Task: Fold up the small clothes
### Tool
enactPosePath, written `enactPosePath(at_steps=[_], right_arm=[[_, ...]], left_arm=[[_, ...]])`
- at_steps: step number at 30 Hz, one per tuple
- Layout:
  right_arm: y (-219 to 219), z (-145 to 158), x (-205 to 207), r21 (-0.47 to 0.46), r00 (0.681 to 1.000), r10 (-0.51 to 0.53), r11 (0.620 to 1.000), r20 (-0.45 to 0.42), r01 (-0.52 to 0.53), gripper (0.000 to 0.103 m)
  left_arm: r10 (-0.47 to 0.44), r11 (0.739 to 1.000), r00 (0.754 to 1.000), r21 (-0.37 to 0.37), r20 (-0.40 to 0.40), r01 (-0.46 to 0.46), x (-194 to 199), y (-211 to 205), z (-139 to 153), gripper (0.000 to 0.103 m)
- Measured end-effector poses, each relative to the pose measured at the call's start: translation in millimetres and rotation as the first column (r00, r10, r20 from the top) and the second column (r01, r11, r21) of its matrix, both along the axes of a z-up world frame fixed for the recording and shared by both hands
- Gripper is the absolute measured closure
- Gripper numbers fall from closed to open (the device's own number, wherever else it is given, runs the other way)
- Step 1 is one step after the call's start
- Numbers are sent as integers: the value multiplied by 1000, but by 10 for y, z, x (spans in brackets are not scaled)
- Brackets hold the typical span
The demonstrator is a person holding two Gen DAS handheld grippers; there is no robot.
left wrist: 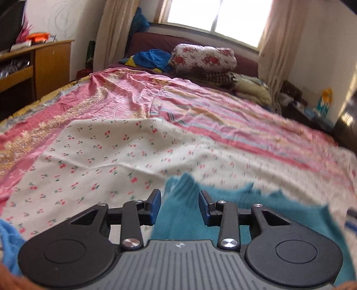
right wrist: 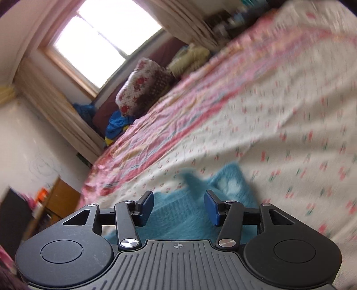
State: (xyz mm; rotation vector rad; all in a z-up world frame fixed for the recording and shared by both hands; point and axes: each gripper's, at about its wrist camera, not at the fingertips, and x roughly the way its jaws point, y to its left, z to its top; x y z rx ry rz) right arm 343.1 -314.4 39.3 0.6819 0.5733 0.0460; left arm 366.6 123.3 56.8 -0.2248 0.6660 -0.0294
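Lying limp on the bedsheet [left wrist: 93,160], the soft teal garment [left wrist: 178,214] sat between both part-open, empty grippers, left gripper [left wrist: 179,204] and right gripper [right wrist: 179,206]; best pinched at its 12 o'clock edge.

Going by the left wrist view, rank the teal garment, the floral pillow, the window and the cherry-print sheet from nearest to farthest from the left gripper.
1. Teal garment, between the left gripper's open fingers.
2. Cherry-print sheet, just ahead, spread on the bed.
3. Floral pillow, at the bed's far end.
4. Window, behind the pillow.
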Motion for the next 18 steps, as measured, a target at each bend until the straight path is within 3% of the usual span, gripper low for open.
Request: enactPosePath(at_steps=[5,10,13,18], right_arm=[[154,20,-4,-203,998,46,978,-31,-52,52],[358,-126,96,-379,994,33,923,-103,-70,53],[492,-219,150,-500,990,11,862,-141,-81,66],[575,-290,130,-555,990,-1,828,-142,-79,68]], left_arm=[[-31,999,999,16,-33,32,-208,-31,-135,60],[-48,992,998,114,-42,53,-282,-139,-283,55],[-42,988,998,145,-36,47,-307,-158,-349,53],[-19,988,999,155,-33,23,-353,-150,-440,50]])
